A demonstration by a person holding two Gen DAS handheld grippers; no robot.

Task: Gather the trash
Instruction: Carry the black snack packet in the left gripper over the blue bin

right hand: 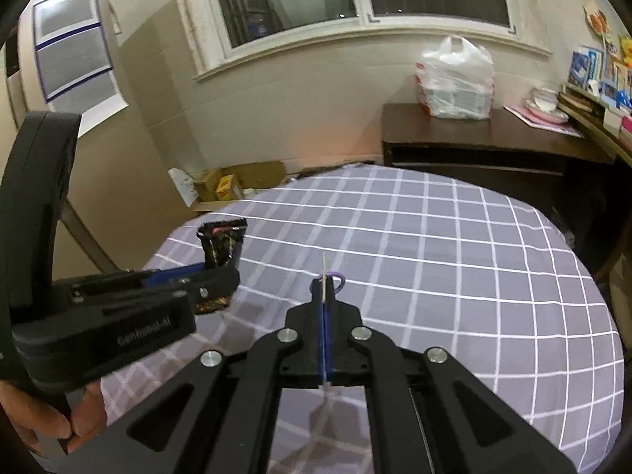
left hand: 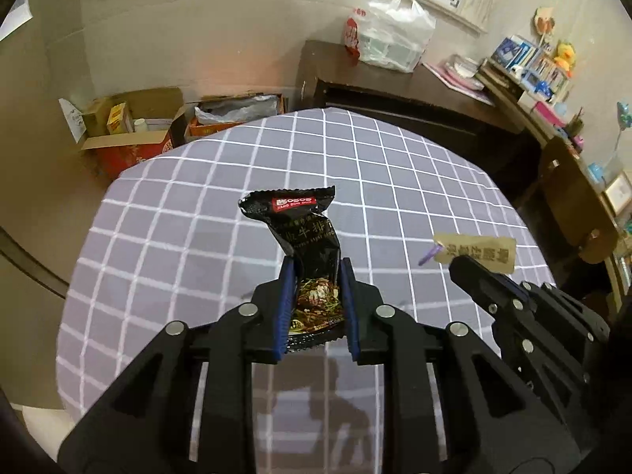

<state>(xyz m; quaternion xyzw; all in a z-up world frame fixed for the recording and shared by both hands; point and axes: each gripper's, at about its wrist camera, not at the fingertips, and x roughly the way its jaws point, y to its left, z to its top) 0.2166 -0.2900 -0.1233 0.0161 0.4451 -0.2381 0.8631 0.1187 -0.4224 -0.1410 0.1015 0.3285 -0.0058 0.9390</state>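
Note:
A black snack wrapper (left hand: 300,217) with a red label stands up between the blue pads of my left gripper (left hand: 318,262), which is shut on its lower half and holds it above the grey checked tablecloth (left hand: 395,181). The right wrist view shows the same wrapper (right hand: 222,243) sticking up from the left gripper (right hand: 213,272). My right gripper (right hand: 324,282) is shut on a thin brown paper tag (right hand: 324,266) with a purple loop (right hand: 337,278), seen edge-on. In the left wrist view the tag (left hand: 486,251) pokes out past the right gripper (left hand: 458,262).
Open cardboard boxes (left hand: 130,130) sit on the floor beyond the table's far left edge. A dark desk (left hand: 395,87) with a white plastic bag (left hand: 391,35) stands behind the table, and cluttered shelves (left hand: 533,67) line the right wall. A person's hand (right hand: 39,422) grips the left tool.

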